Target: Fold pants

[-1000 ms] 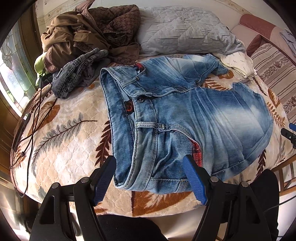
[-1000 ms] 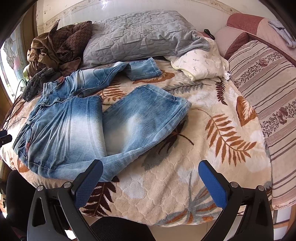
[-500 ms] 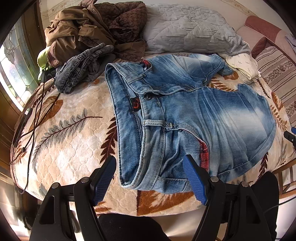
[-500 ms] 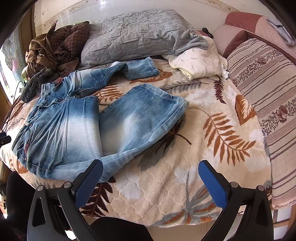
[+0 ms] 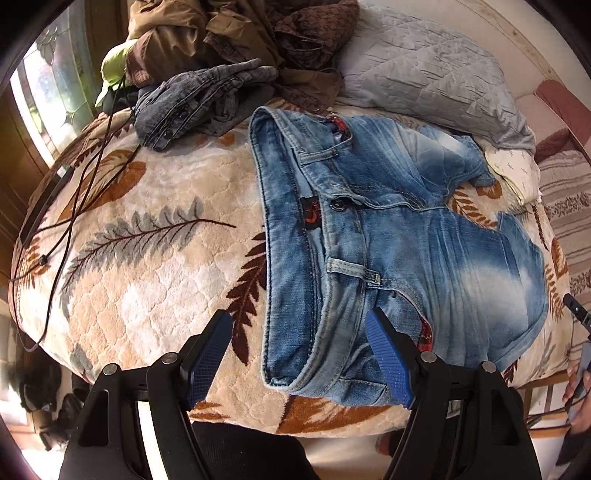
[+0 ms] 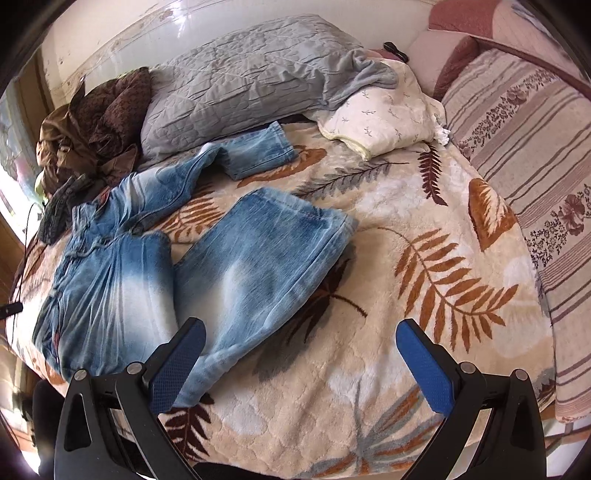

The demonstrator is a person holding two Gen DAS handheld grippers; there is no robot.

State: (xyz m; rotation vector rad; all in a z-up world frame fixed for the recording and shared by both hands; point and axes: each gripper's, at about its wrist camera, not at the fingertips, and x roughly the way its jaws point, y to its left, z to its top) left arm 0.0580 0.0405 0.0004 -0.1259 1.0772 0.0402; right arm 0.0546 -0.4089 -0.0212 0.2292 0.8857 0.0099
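Jeans (image 5: 399,236) lie spread on a leaf-patterned fleece blanket (image 5: 147,258) covering a bed, waistband toward the left gripper, legs running off to the right. Over the last second the left gripper (image 5: 299,358) has moved in closer — the waistband corner at the near edge now sits between its blue pads, which are wide apart and grip nothing. The right gripper (image 6: 301,363) has also edged forward over the near leg, fingers equally spread and empty. That suggests folding has not begun; both claws appear to be lining up for a first grasp.

The left wrist view shows the open waistband, its button and a belt loop, plus a grey garment (image 5: 199,103) and a brown jacket (image 5: 229,33) piled beyond, and a black cable (image 5: 74,206) on the blanket. The right wrist view alone shows the legs splayed apart (the far one bent near a grey quilted pillow (image 6: 251,85)), and a striped cushion (image 6: 535,166) at the right.
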